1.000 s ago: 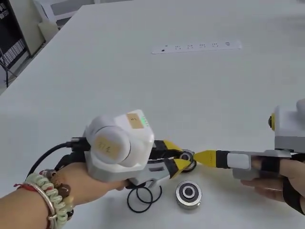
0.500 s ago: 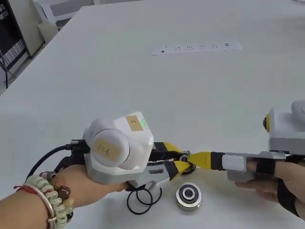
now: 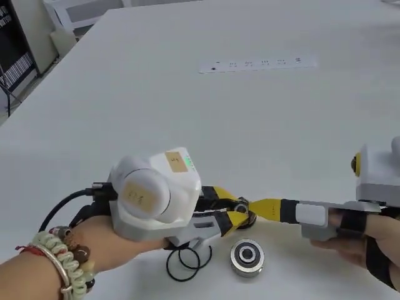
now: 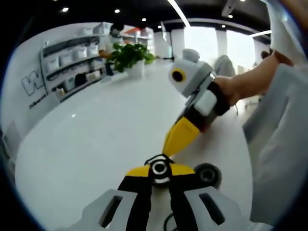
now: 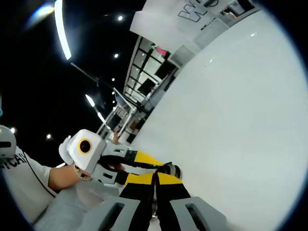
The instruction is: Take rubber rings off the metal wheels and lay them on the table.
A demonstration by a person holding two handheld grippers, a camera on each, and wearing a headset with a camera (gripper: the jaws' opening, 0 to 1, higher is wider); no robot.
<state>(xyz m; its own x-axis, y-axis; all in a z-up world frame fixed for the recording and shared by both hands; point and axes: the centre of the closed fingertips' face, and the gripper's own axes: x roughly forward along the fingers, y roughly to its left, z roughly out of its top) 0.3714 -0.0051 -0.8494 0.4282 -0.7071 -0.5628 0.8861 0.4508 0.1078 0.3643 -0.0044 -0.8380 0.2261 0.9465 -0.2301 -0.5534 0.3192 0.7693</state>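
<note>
Your left gripper [image 3: 238,210] is squeezing the wheel [image 4: 160,169] by its rim, just above the table [image 3: 187,112], close in front of you. Its hub is facing forward along those jaws, so the axle is pointing at your right gripper [image 3: 257,207], which is coming in tip to tip. The right jaws are pressed together, seemingly nipping the ring [image 4: 158,158] at the wheel's far edge. I judge the pull should be running rightward along that axle.
</note>
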